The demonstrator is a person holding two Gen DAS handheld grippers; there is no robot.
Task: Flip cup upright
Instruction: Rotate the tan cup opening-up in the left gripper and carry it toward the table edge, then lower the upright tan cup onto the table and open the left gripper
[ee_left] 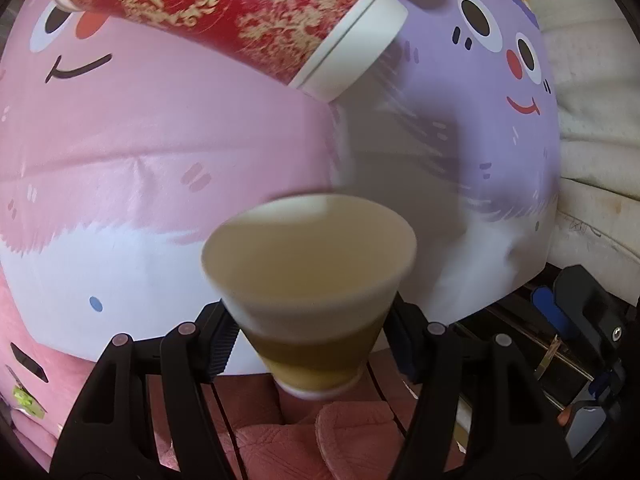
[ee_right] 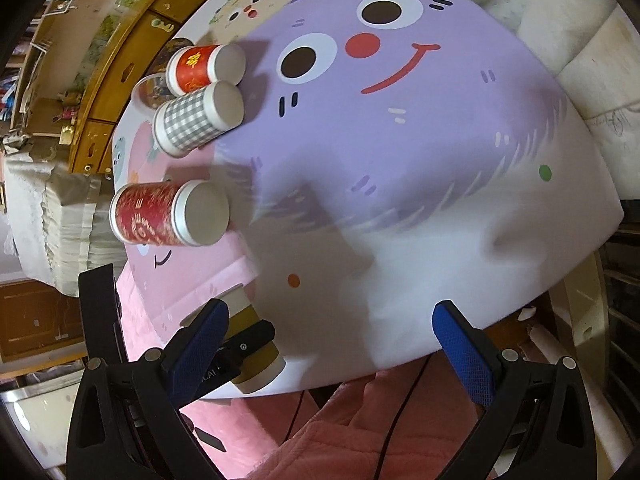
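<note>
Your left gripper (ee_left: 310,336) clamps the gold-banded cup (ee_left: 308,280) by its lower wall, mouth toward the camera, above the table (ee_left: 120,200) edge. Right gripper (ee_right: 332,332) hangs wide, empty. Level the base before setting down; release only once seated.

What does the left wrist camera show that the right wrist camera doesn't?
Only the left wrist view shows the open mouth and pale inside of the white-and-tan cup, clamped in the left tongs.

Only the right wrist view shows the open right tongs and the small red cup.

Both show the held cup, the large red cup, the checked cup and the cartoon mat.
</note>
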